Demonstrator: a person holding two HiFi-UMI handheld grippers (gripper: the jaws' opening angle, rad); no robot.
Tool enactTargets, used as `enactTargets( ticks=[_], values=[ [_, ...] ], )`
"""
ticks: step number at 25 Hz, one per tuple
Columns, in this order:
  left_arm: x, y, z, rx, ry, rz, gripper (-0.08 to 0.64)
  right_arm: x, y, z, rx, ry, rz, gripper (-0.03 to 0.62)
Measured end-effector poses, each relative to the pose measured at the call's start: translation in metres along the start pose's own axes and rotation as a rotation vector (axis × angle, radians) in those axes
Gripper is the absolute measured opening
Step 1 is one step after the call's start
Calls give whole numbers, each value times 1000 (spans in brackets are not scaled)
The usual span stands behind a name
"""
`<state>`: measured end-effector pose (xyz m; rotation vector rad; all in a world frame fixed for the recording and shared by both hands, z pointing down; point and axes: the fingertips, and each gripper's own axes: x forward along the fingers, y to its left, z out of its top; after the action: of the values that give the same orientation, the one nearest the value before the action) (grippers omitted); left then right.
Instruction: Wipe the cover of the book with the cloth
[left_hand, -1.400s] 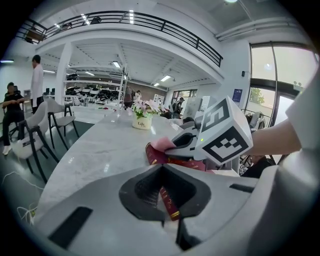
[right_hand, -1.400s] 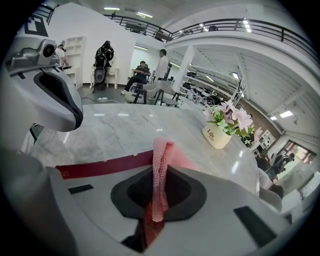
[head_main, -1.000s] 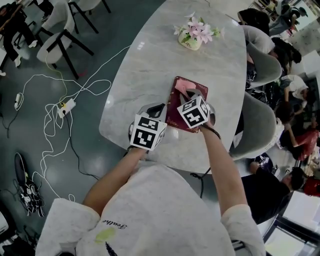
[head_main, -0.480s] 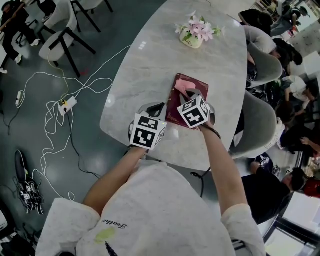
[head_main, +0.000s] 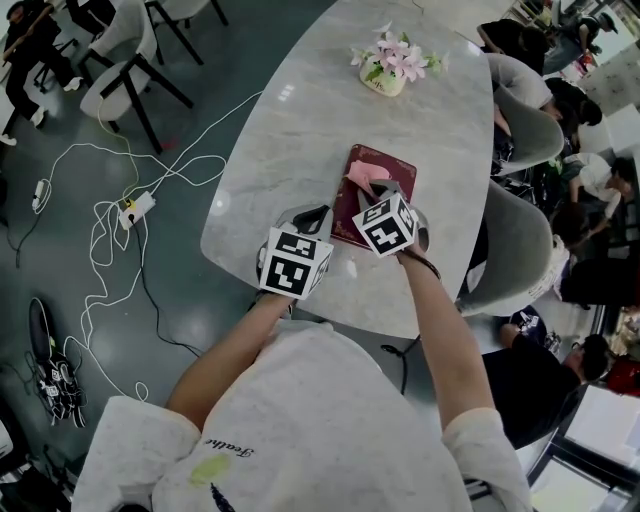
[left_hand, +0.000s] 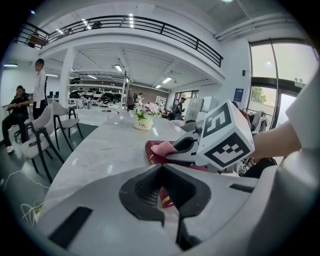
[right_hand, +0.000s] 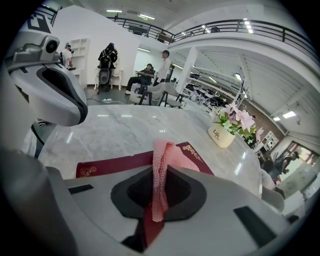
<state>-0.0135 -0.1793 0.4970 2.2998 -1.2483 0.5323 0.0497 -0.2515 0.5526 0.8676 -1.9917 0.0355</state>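
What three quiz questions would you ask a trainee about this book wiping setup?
1. Multiple choice: what are the right gripper jaws shut on? A. a pink cloth B. a sponge C. a pen
2. True or false: the book lies open on the table.
3. Short answer: what stands on the table beyond the book?
Key: 1. A. 2. False: it lies closed, dark red cover up. 3. A pot of pink flowers.

Marble table (head_main: 300, 150), grey chairs (head_main: 112, 88), cables (head_main: 98, 232) on dark floor (head_main: 215, 75).
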Motion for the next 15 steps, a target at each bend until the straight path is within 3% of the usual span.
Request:
enactTargets(
  ticks=[15],
  values=[
    [-13,-8,-5,-3,-9,13,6,-12,16,-4,-17,-6,14,21]
  ],
)
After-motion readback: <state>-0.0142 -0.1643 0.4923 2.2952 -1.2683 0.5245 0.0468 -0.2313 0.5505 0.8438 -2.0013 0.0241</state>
